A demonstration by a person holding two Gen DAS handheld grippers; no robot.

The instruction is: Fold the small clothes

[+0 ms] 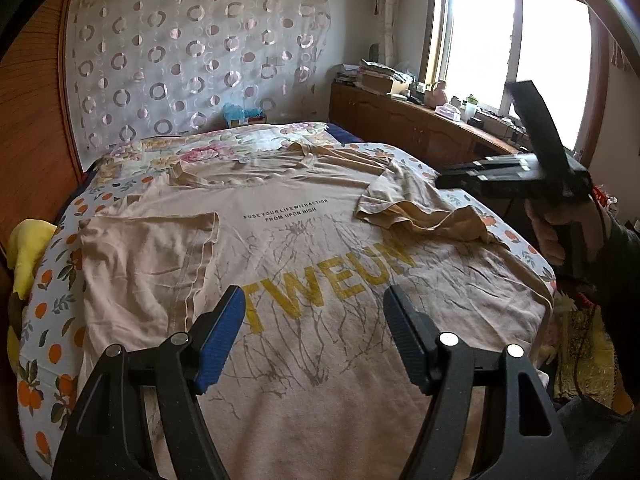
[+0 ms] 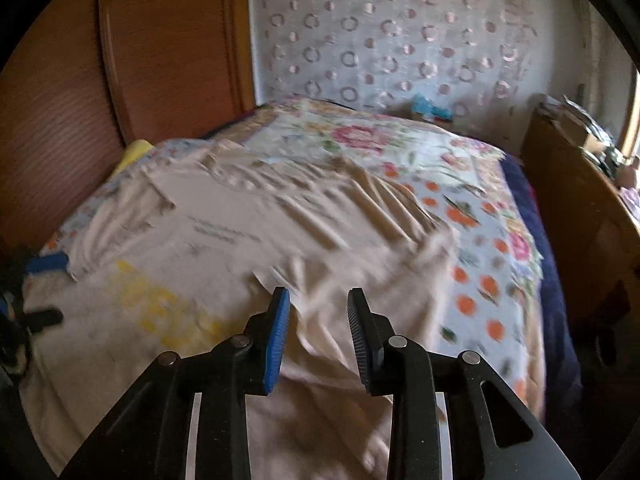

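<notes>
Showing shirt (image 1: pixel 320 240) print sharp only leftward; left tongs (image 1: pixel 314 320) wide, right tongs (image 2: pixel 318 328) narrow, empty

Both wrist views close above bed (image 1: pixel 52 288), facing headboard wall, sharing T-shirt (image 1: pixel 320 248)
</notes>
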